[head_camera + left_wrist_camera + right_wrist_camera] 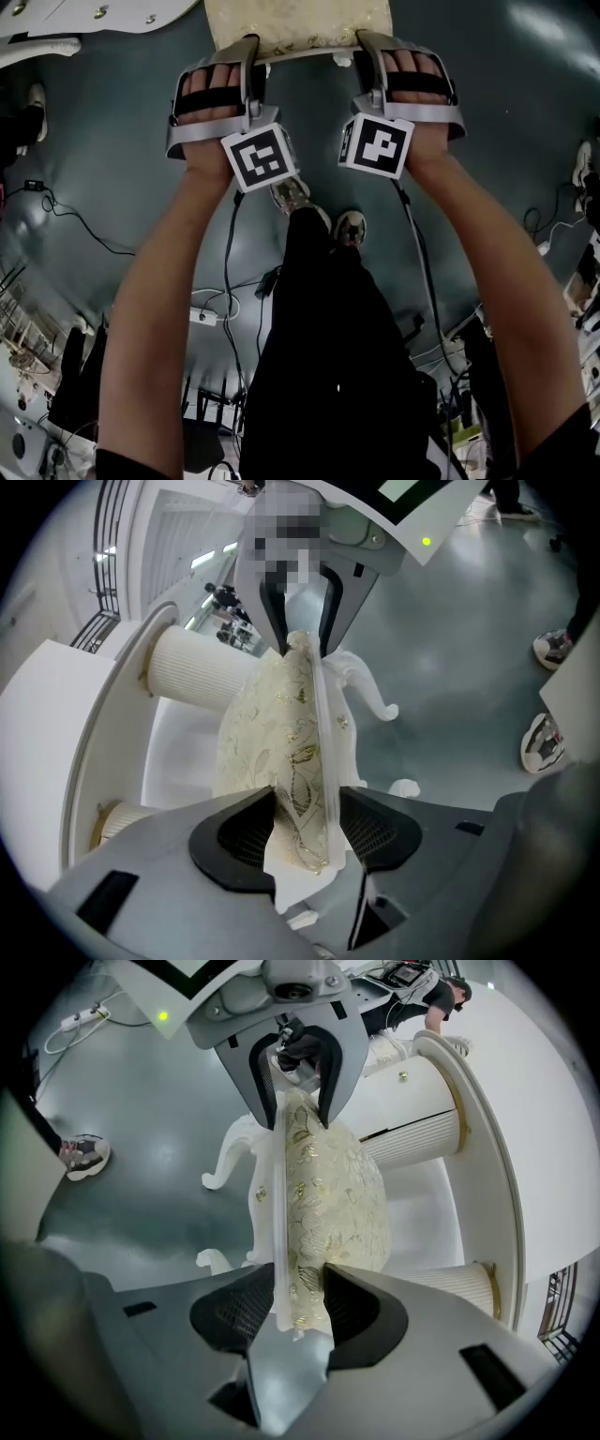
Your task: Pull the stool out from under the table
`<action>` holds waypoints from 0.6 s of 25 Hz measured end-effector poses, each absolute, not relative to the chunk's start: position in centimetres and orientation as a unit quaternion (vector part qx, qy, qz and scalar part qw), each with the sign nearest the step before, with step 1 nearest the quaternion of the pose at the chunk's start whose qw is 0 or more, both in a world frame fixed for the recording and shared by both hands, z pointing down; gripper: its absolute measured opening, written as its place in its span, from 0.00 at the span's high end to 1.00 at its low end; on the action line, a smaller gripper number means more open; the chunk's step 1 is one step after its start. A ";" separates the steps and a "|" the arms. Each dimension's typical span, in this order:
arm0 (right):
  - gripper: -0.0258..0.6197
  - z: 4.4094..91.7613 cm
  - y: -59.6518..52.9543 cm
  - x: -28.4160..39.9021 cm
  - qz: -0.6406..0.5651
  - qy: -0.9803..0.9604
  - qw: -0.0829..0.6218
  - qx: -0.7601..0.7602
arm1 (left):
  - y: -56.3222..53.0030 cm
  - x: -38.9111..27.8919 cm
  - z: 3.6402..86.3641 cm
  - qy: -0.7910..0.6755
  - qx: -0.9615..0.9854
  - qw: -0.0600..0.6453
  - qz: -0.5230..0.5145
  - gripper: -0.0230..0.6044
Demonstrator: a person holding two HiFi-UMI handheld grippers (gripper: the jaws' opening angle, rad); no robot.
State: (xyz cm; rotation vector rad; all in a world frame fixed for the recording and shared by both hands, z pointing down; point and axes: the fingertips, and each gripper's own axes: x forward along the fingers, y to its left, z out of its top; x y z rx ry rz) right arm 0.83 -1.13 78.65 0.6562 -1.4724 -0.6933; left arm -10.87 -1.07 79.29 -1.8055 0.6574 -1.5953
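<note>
Stool (298,26) mostly off-frame @ top.

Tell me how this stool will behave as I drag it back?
Likely slides easily: the stool has curled legs on a glossy floor. The padded seat may squash under the fingers, though its white frame looks stiff.

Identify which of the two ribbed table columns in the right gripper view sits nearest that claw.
The lower column, beside the right claw gripping the stool cushion; the other column stands higher up.
</note>
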 end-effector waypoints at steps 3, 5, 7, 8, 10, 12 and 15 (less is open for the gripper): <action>0.71 78.5 -0.1 0.8 -0.290 -0.646 0.643 0.292 | 0.0 -11.0 79.4 0.244 -0.680 0.319 -0.613 0.60; 0.71 78.4 1.2 0.8 -0.281 -0.650 0.642 0.294 | 1.2 -11.0 79.5 0.239 -0.679 0.321 -0.616 0.60; 0.72 78.3 2.9 1.0 -0.277 -0.653 0.640 0.297 | 2.5 -10.8 79.2 0.237 -0.675 0.332 -0.615 0.60; 0.72 78.1 3.7 1.2 -0.276 -0.654 0.638 0.299 | 3.2 -10.7 79.0 0.237 -0.674 0.337 -0.614 0.60; 0.72 77.9 5.5 1.4 -0.276 -0.656 0.633 0.303 | 4.8 -10.5 78.8 0.236 -0.673 0.342 -0.612 0.60; 0.72 77.9 7.0 1.3 -0.274 -0.659 0.631 0.304 | 6.1 -10.6 78.8 0.235 -0.672 0.347 -0.611 0.60; 0.72 78.2 8.1 1.1 -0.263 -0.664 0.630 0.305 | 6.8 -10.9 79.3 0.229 -0.671 0.350 -0.613 0.60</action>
